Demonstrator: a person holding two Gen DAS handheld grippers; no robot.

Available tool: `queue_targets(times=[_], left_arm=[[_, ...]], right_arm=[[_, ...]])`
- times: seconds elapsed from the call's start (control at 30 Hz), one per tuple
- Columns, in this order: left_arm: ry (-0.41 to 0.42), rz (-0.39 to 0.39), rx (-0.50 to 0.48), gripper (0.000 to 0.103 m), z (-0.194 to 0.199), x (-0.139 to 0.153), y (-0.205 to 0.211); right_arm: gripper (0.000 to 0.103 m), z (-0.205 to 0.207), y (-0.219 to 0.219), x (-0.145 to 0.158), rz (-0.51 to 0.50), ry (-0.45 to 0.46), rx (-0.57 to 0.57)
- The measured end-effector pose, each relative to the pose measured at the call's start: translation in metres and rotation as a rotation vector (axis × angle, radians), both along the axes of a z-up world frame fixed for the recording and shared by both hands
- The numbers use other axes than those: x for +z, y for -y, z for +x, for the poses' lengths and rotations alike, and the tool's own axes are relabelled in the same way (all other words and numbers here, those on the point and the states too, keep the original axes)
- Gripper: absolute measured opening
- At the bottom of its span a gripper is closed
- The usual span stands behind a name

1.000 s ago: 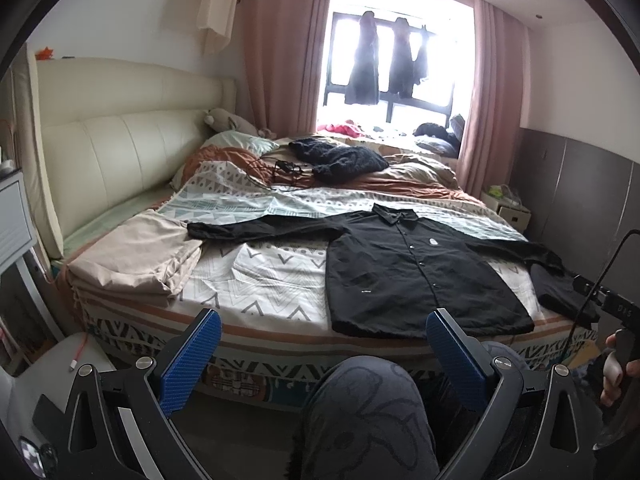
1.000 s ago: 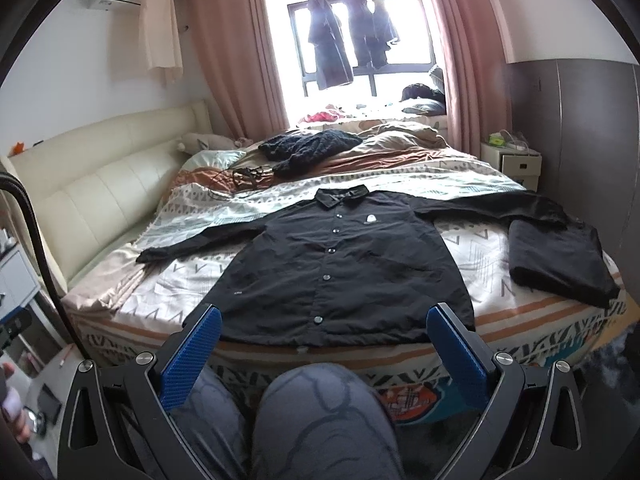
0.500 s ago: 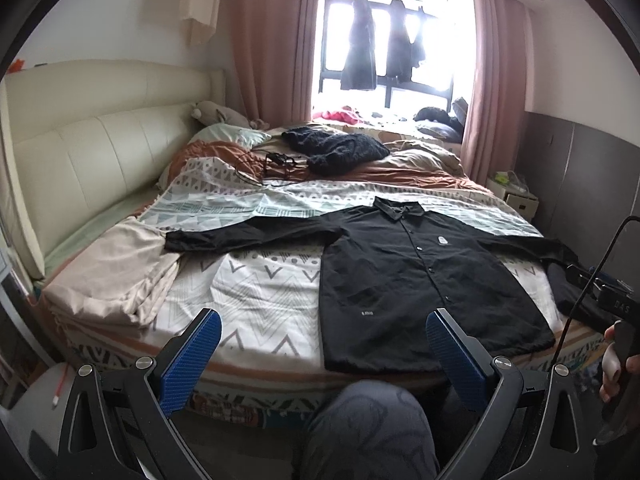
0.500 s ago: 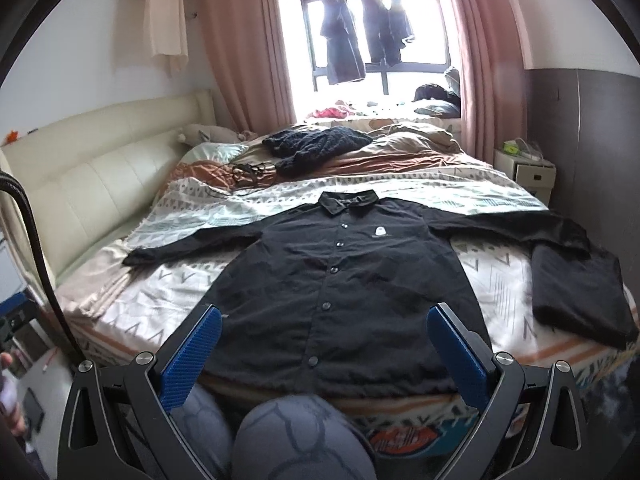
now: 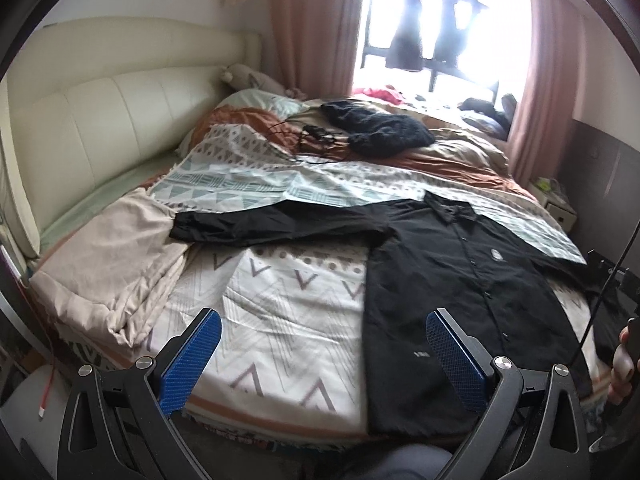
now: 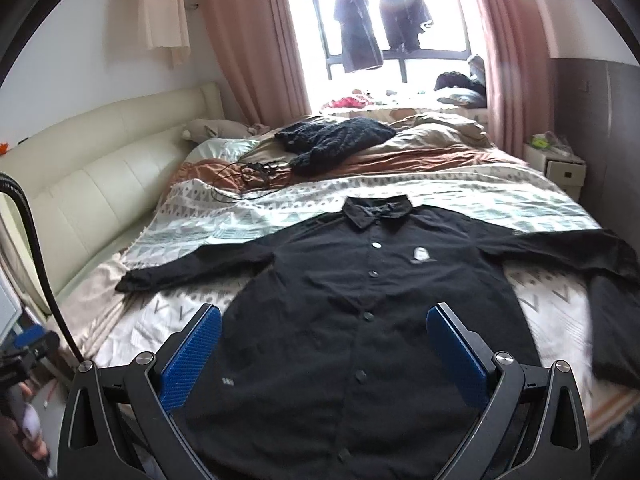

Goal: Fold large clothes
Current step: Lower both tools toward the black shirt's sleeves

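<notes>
A large black button-up shirt [image 6: 360, 292] lies flat, front up, on the patterned bed, sleeves spread to both sides; it also shows in the left wrist view [image 5: 448, 280]. Its left sleeve [image 5: 256, 228] reaches toward the beige blanket. My left gripper [image 5: 320, 356] is open and empty above the bedspread, left of the shirt's hem. My right gripper [image 6: 320, 354] is open and empty above the lower front of the shirt.
A folded black garment [image 6: 612, 328] lies at the bed's right edge. A beige blanket [image 5: 112, 264] is piled at the left. A dark knit garment [image 6: 332, 140] and cables [image 6: 248, 180] lie further back. A nightstand [image 6: 560, 168] stands at the right.
Both grippers have moved forward and over the bed; the shirt now fills more of each view. The person's knees have dropped out of the right view. Jaws stay open.
</notes>
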State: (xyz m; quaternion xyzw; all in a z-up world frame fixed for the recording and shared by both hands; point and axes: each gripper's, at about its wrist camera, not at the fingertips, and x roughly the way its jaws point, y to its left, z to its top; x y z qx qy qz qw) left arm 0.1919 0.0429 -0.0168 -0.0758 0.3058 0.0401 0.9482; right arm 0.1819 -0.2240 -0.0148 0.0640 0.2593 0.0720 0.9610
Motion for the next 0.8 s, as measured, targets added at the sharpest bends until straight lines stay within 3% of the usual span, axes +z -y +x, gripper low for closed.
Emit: queue_targets(times=[0.17,0.47,0.57,0.67,0.8], left_arm=[[-0.02,0.004,0.051,0.103,0.036,-0.002,-0.02],[-0.041,0.034,0.143,0.102,0.088,-0.001,-0.059],[-0.047,-0.009,0.178,0.102,0.105,-0.002,-0.082],[-0.059,-0.022,0.231,0.102,0.122,-0.005,-0.109],[-0.096,0.019,0.319,0.099,0.149,-0.012,-0.143]], right_arm=[[0.103,0.053,-0.015,-0.002,0.024,0.017,0.016],[0.103,0.146,-0.023,-0.018,0.152,-0.076,-0.003],[0.103,0.171,-0.026,-0.024,0.19,-0.095,-0.01],[0.102,0.195,-0.037,-0.034,0.169,-0.099,-0.004],[0.102,0.226,-0.051,-0.059,0.114,-0.134,-0.01]])
